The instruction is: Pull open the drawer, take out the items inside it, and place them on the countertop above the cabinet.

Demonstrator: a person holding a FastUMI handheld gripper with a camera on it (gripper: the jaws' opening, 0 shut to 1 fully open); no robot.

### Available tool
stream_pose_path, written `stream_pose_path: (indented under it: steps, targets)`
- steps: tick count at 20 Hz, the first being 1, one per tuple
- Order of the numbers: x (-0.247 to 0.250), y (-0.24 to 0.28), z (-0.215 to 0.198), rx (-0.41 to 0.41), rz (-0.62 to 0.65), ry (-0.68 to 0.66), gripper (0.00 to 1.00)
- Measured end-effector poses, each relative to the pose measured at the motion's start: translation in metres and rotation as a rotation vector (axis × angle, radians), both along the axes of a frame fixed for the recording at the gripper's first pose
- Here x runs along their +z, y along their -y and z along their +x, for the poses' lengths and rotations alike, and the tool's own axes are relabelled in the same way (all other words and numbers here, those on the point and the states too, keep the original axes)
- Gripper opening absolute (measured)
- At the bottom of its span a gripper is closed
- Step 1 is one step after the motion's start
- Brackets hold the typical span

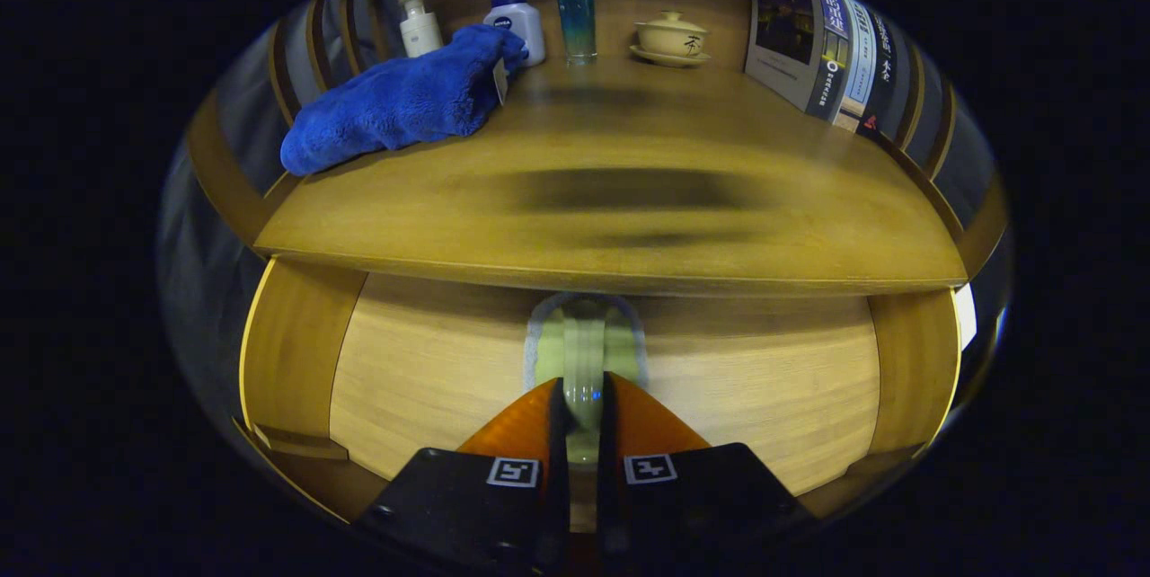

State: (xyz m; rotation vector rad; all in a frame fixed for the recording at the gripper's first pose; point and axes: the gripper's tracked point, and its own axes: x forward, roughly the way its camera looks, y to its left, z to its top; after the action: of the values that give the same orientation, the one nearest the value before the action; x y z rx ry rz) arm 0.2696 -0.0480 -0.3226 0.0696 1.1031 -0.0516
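- A wooden countertop [629, 199] is seen above an opened drawer [431, 370] with a pale wood floor.
- At the far edge are set a pump bottle [419, 23], a white lotion bottle [519, 20] whose logo is too small to read, a blue tumbler [575, 18] and a lidded teacup [671, 38]; books [827, 51] stand at far right.
- A blue towel [404, 101] lies at far left.
- A pale green item [586, 352] lies in the drawer; the gripper [582, 402] is closed on its near end, both fingers pressing.

We see a small cream pump bottle [420, 23], a white bottle with a blue cap [519, 24], a tall blue tumbler [575, 18], a lidded cream teacup on a saucer [671, 39], and upright books [825, 51].
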Motion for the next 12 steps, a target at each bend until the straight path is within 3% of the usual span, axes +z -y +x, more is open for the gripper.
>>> stream_pose_path:
  steps: [12]
  targets:
    - [0.059, 0.001, -0.035, 0.016, 0.0, 0.096, 0.21]
